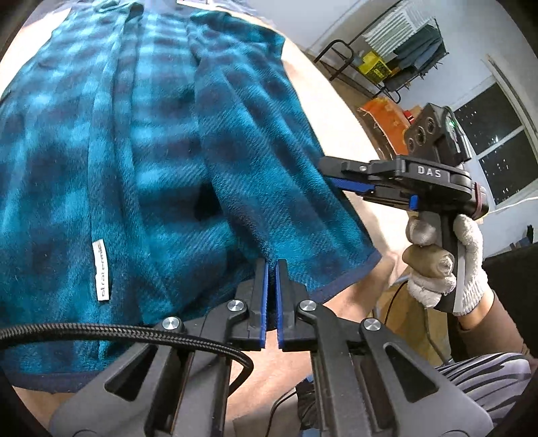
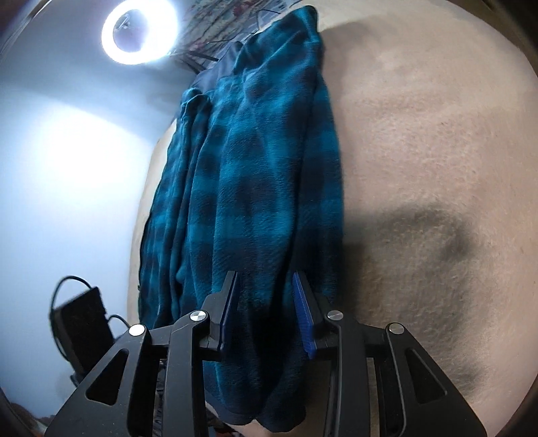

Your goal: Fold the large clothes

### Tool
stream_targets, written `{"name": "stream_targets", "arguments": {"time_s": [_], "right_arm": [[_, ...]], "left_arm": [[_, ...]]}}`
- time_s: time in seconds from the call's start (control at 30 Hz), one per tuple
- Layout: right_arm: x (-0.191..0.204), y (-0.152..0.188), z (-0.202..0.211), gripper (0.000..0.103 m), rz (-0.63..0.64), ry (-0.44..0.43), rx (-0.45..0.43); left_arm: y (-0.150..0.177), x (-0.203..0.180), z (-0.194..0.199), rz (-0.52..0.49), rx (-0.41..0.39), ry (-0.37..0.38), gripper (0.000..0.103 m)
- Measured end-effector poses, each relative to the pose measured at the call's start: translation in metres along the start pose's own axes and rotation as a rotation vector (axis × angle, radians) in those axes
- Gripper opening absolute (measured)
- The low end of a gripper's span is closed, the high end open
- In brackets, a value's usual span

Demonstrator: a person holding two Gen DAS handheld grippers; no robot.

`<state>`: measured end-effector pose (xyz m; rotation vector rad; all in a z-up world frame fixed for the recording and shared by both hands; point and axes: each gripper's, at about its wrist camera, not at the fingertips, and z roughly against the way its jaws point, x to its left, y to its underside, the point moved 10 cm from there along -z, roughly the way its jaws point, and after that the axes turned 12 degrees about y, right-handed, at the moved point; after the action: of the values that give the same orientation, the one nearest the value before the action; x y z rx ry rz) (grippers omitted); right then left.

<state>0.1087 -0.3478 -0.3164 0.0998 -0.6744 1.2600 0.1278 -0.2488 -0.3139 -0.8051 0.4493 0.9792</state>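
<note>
A teal and navy plaid fleece garment (image 1: 161,141) lies spread on a beige surface (image 1: 322,90), with a white label (image 1: 102,269) near its hem. My left gripper (image 1: 271,269) is shut on the garment's lower hem. In the left wrist view my right gripper (image 1: 331,176) reaches in from the right onto the garment's right edge, held by a gloved hand. In the right wrist view the garment (image 2: 255,188) runs away in folds, and my right gripper (image 2: 265,285) has its jaws apart with a thick fold of the fleece between them.
A wire rack (image 1: 400,50) with yellow and orange items stands by a window (image 1: 494,144) at the right. A ring light (image 2: 139,32) glares at the upper left. A black box with cables (image 2: 82,322) sits at the lower left. The beige surface (image 2: 430,174) extends to the right.
</note>
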Motion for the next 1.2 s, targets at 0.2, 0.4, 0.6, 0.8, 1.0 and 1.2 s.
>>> {"name": "stream_targets", "arguments": {"time_s": [0.2, 0.4, 0.6, 0.8, 1.0, 1.2], "right_arm": [[0.01, 0.001, 0.017, 0.003, 0.055, 0.071, -0.042], [-0.014, 0.004, 0.026, 0.003, 0.055, 0.156, -0.077], [-0.024, 0.012, 0.028, 0.008, 0.058, 0.16, -0.081], [-0.035, 0.023, 0.035, 0.062, -0.068, 0.007, -0.107], [-0.015, 0.04, 0.007, 0.034, -0.044, -0.024, -0.024], [-0.001, 0.041, 0.005, 0.007, 0.029, 0.128, 0.023]], "left_arm": [[0.002, -0.007, 0.009, -0.004, -0.019, 0.017, 0.0], [0.012, 0.0, -0.004, -0.019, 0.027, -0.017, 0.0], [0.009, -0.008, 0.01, -0.056, 0.02, -0.036, 0.0], [-0.005, -0.025, 0.04, -0.134, -0.08, -0.048, 0.0], [-0.003, -0.03, 0.008, -0.187, -0.033, -0.064, 0.0], [0.01, -0.013, -0.024, -0.174, 0.079, -0.1, 0.0]]}}
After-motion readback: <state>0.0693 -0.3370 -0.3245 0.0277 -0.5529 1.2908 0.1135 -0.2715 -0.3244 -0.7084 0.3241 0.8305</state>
